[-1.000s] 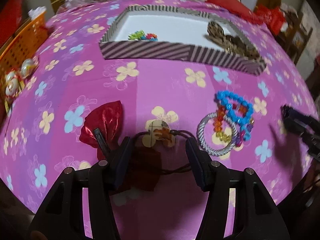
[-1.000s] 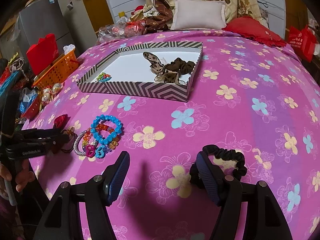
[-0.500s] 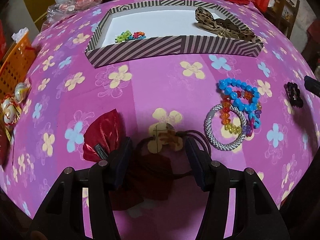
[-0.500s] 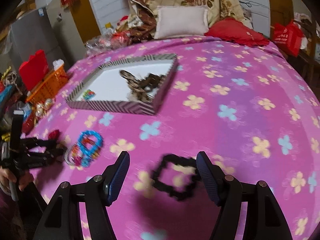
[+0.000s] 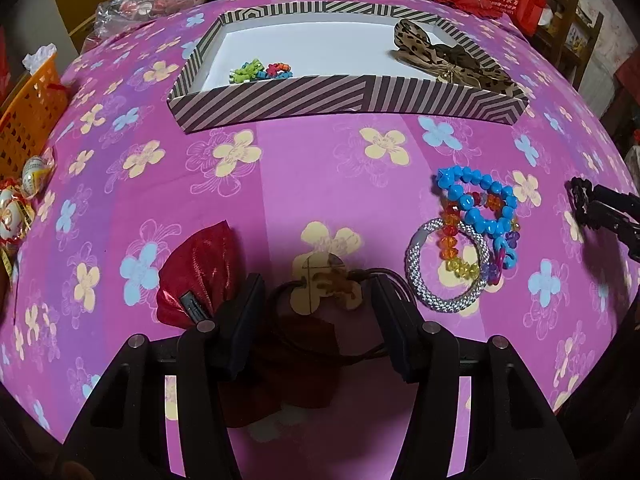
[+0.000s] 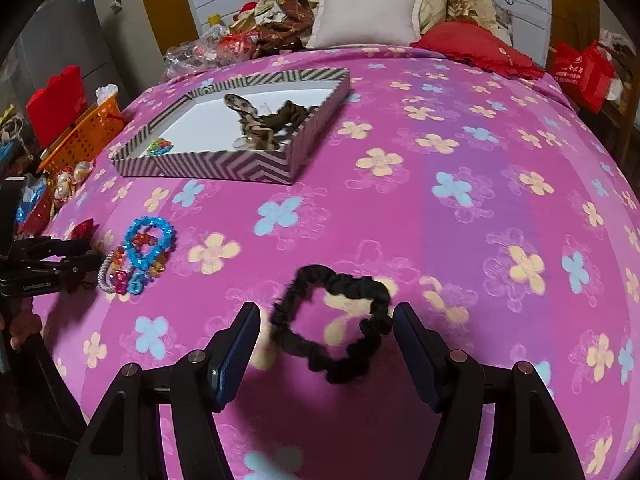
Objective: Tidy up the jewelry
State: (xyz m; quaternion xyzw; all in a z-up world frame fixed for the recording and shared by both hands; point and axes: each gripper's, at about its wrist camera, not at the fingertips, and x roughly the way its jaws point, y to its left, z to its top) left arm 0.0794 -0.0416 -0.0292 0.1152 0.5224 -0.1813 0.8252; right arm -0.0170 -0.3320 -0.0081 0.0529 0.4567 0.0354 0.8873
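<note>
The left gripper [image 5: 318, 304] is hanging low over the pink flowery bedspread [image 5: 320, 168] with its jaws spread wide and nothing between the pads. Lying just under it is a flat cream pendant [image 5: 324, 282] on a dark cord [image 5: 384, 276], and the cord is looping out past both fingers. A shiny red pouch [image 5: 196, 268] is sitting just beside the left finger. To the right, a pile of bracelets is resting together: a blue bead bracelet [image 5: 476, 196], an orange and yellow bead bracelet [image 5: 450, 240] and a silver bangle [image 5: 448, 268], all touching each other. The right gripper [image 6: 326, 334] is also standing wide and gripping nothing. A black scrunchie [image 6: 332, 320] is lying on the bedspread right between its two fingers, looking a little blurry. Farther back, the striped box [image 5: 348, 98] is sitting on the bed. Inside it, some small bright clips [image 5: 260, 71] are lying near the front left corner, and a leopard-print bow [image 5: 440, 56] is lying on the right side. An orange basket [image 6: 86, 136] is standing off the bed's left edge.
</note>
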